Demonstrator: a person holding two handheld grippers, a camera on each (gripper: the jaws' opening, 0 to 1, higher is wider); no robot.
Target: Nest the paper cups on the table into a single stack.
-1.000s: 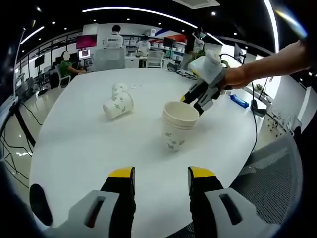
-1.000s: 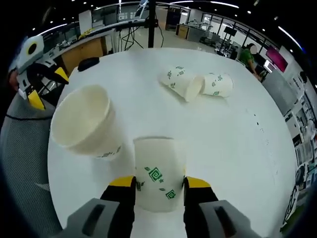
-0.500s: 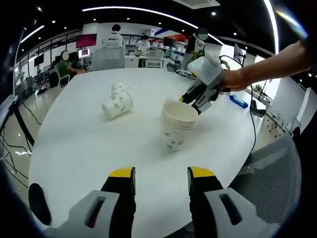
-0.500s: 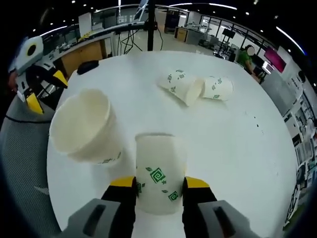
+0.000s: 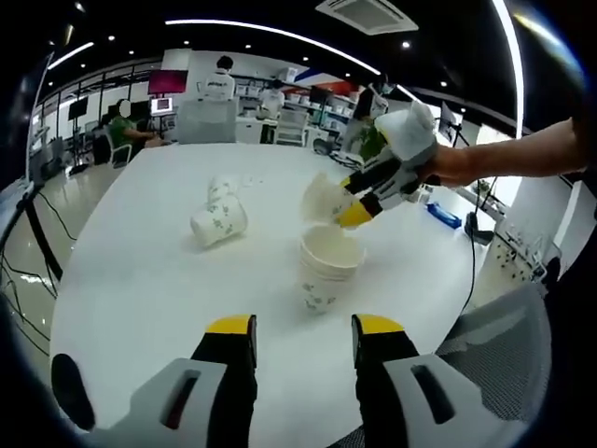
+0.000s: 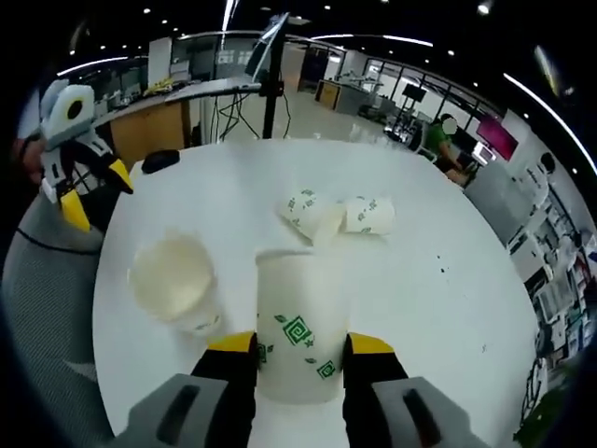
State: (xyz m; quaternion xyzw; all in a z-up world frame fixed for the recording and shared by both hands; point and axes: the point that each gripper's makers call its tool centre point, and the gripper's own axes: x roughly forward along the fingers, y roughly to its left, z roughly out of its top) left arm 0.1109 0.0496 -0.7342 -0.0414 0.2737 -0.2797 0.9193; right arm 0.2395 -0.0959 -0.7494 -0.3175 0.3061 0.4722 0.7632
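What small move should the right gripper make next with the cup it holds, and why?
Probably turn the held cup base-down and bring it over the upright stack. The right gripper has it raised beside the stack's open mouth, tilted, not yet aligned.

White round bench: upright stack of nested paper cups near centre; two loose cups lying on their sides, beyond-left. Right hand-held gripper above the stack, clamped on one tilted cup. Left hand-held gripper, jaws parted, holding nothing.
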